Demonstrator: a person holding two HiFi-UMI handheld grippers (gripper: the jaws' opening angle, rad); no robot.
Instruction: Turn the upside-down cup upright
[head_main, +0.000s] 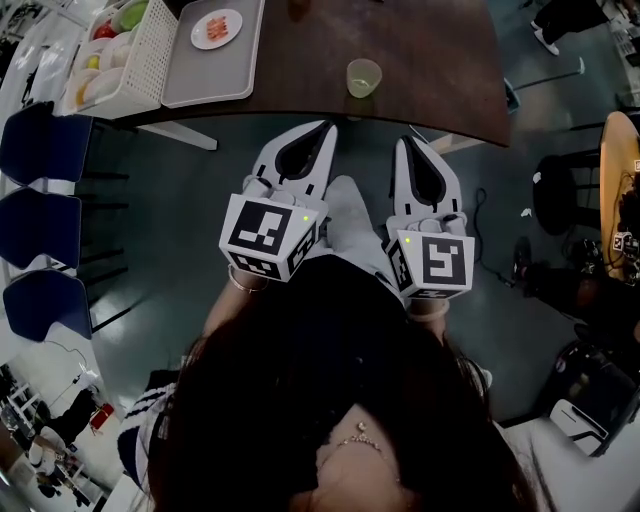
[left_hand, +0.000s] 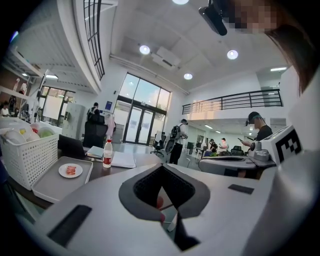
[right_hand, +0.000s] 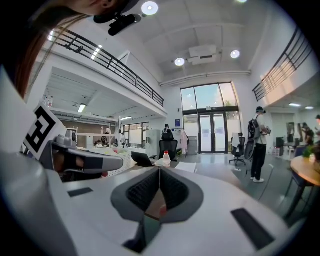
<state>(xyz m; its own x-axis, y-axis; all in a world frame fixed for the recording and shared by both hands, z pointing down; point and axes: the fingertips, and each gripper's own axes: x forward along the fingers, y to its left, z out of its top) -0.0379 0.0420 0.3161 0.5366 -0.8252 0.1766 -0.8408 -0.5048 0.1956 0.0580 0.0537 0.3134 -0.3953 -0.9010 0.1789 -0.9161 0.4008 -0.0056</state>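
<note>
Left claw (head_main: 325, 128) and right claw (head_main: 407, 142) are both closed tight with nothing in them, side by side over the floor, short of the counter (head_main: 430, 60). The cup (head_main: 363, 77) stands on the counter near its front edge, just ahead between the two claws, apart from both; which way up it is can't be told. Grey tray (head_main: 205, 75) with a plate (head_main: 216, 28) of red food and a white basket (head_main: 135, 60) sit well left of the cup. Bottle (left_hand: 107, 153) farther back. Blue chairs (head_main: 40, 225) line the left.
</note>
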